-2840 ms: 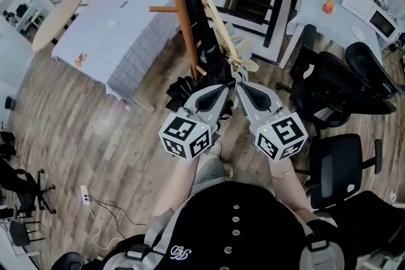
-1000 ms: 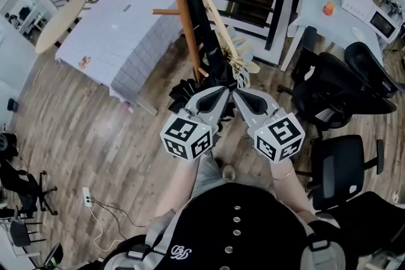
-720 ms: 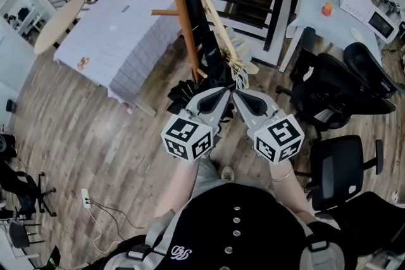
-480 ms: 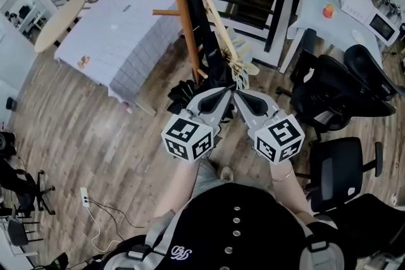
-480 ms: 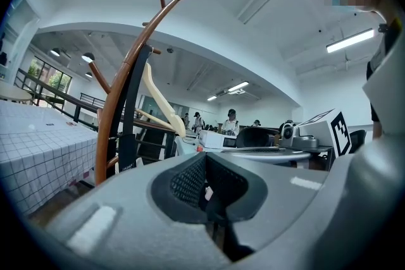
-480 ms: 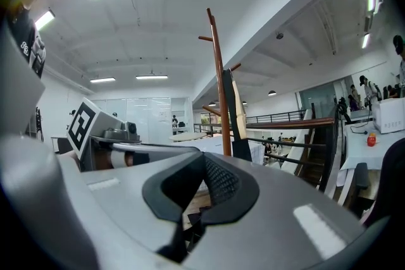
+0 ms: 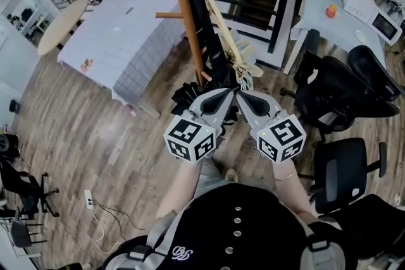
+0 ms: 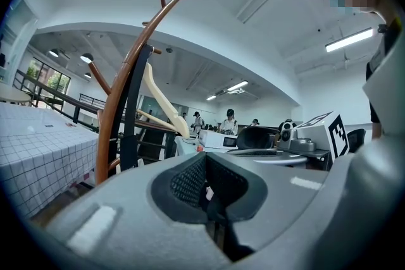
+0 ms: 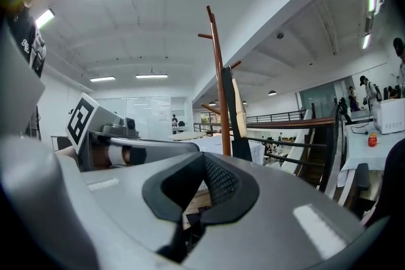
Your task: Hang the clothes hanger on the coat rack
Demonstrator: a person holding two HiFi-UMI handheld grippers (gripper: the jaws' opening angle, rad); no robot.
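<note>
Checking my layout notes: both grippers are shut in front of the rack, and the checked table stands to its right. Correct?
No. The head view shows the checked table to the left of the rack. The left gripper and right gripper are shut in front of it.

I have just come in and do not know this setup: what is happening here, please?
A person stands before a wooden coat rack with a gripper in each hand. A pale wooden hanger with a dark garment seems to hang on the rack already. The left gripper and the right gripper are side by side near the hanger's lower end. Both have their fingers shut, and neither seems to hold anything.
</note>
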